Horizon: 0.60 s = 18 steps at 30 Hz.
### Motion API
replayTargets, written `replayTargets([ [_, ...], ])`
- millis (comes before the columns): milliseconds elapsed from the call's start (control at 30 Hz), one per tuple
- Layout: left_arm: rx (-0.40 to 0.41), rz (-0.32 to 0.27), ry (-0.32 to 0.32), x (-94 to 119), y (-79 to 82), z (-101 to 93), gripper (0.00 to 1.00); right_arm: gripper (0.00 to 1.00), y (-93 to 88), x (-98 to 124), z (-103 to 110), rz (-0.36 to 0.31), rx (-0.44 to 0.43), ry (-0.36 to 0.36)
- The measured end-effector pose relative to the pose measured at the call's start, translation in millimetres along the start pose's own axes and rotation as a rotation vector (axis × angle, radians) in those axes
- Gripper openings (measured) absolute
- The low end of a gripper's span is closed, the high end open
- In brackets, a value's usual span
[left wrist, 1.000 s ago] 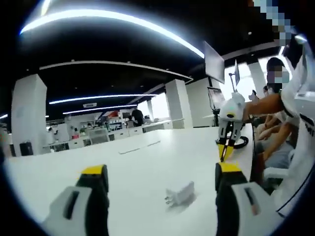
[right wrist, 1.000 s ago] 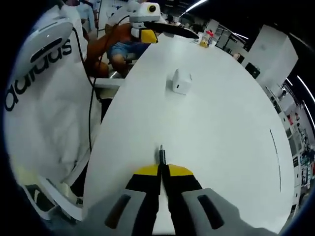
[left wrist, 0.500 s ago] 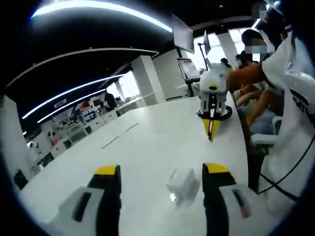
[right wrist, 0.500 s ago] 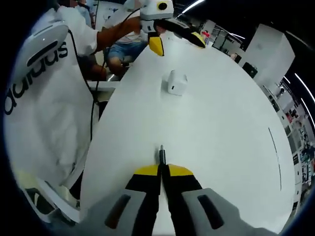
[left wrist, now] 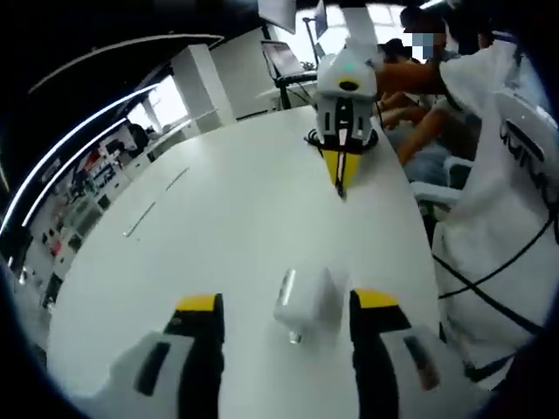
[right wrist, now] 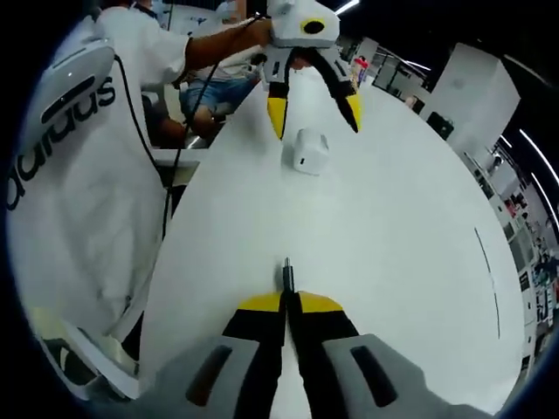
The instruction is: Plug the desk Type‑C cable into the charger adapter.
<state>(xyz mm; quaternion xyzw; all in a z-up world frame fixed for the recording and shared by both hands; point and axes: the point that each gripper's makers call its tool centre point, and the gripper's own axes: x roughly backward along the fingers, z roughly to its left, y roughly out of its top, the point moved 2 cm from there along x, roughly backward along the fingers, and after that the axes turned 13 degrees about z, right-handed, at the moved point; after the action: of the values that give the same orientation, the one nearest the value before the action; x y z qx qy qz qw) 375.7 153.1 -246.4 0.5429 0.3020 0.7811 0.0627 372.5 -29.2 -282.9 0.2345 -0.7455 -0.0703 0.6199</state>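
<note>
adapter: charger adapter (left wrist: pixel 306 301) lies on the bench (left wrist: pixel 218 218), between the parted jaws of the left gripper (left wrist: pixel 288 319), nearer its right jaw
left gripper from right gripper view: (right wrist: pixel 313 106) above and around the adapter (right wrist: pixel 309 150), far end of the bench (right wrist: pixel 393 244)
cable: Type-C cable plug (right wrist: pixel 286 272) sticks forward from the closed jaws of the right gripper (right wrist: pixel 286 301), well short of the adapter
right gripper from left gripper view: (left wrist: pixel 342 179) beyond the adapter, tip pointing toward it
person: beside the bench edge, on the left of right gripper view (right wrist: pixel 79 175)

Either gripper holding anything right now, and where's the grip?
The right gripper is shut on the Type-C cable just behind its plug, which pokes out forward. The left gripper is open, straddling the charger adapter, holding nothing.
</note>
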Motion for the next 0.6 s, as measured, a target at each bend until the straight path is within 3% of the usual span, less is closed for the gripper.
replayTargets([
  [167,-0.065,0.074,-0.032,-6,4.4,-0.1,0.53,0.02,-0.1,-1,-1,-0.003,-0.004,0.000],
  [300,-0.098,0.146,-0.100,-11,3.9,-4.3,0.45,0.02,1.2,-1,-2,-0.005,-0.007,-0.002],
  [600,-0.115,0.225,-0.180,-20,7.3,-12.2,0.34,0.02,5.0,-2,-4,-0.010,-0.015,-0.009],
])
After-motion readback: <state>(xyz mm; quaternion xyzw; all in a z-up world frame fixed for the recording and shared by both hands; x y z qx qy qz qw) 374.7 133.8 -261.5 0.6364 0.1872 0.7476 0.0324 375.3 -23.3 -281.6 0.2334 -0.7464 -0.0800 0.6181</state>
